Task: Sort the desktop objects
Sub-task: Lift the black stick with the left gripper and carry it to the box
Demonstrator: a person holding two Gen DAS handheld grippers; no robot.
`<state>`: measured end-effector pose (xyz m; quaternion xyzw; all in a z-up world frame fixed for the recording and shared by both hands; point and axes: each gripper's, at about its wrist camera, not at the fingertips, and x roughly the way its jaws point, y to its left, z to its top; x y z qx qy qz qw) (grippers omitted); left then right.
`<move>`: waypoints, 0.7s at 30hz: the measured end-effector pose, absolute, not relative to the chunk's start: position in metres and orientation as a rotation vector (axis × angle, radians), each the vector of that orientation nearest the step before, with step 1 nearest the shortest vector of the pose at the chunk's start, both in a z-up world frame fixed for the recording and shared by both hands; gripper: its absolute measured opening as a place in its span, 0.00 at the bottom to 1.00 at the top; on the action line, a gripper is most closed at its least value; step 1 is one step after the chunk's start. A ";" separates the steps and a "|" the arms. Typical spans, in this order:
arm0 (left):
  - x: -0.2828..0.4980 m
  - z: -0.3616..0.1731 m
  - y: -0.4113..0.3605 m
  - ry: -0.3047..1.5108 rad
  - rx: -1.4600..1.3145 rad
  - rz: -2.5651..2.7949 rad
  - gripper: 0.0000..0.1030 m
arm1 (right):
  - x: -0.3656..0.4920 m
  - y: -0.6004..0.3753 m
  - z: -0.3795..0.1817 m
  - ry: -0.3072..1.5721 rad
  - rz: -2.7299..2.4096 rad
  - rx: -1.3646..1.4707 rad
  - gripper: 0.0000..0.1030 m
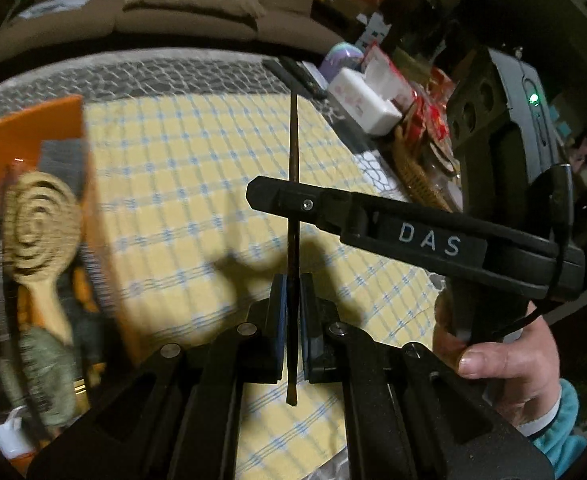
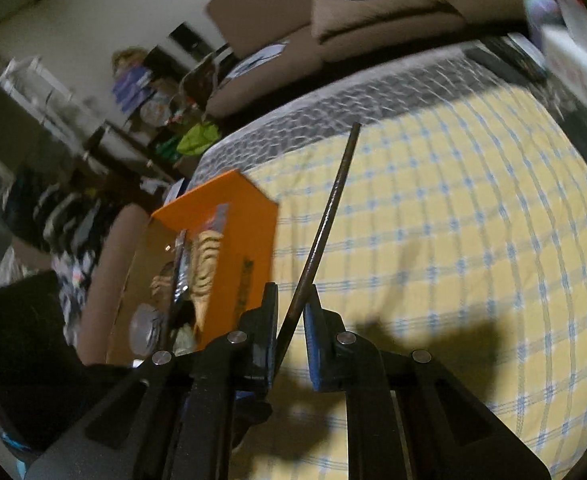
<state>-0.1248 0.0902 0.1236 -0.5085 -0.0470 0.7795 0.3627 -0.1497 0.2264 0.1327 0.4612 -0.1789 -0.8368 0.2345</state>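
Above the yellow checked cloth (image 1: 181, 184) I have both grippers up off the surface. My left gripper (image 1: 292, 300) is clenched on a thin dark stick (image 1: 293, 208), its blue pads (image 1: 280, 312) pressing the stick's lower part while the rest runs straight ahead. My right gripper (image 2: 291, 312) grasps a dark stick (image 2: 329, 216) as well, and that one leans over to the right. In the left wrist view the right gripper (image 1: 281, 196) reaches in from the right, and a hand (image 1: 505, 360) grips its handle. The orange box (image 2: 229, 240) sits at the cloth's left edge, holding a wooden brush (image 1: 39, 232) and other blurred items.
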 end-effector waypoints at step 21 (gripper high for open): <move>-0.136 0.107 -0.049 -0.273 -1.339 2.196 0.06 | -0.149 0.076 0.127 -0.287 -2.168 1.252 0.14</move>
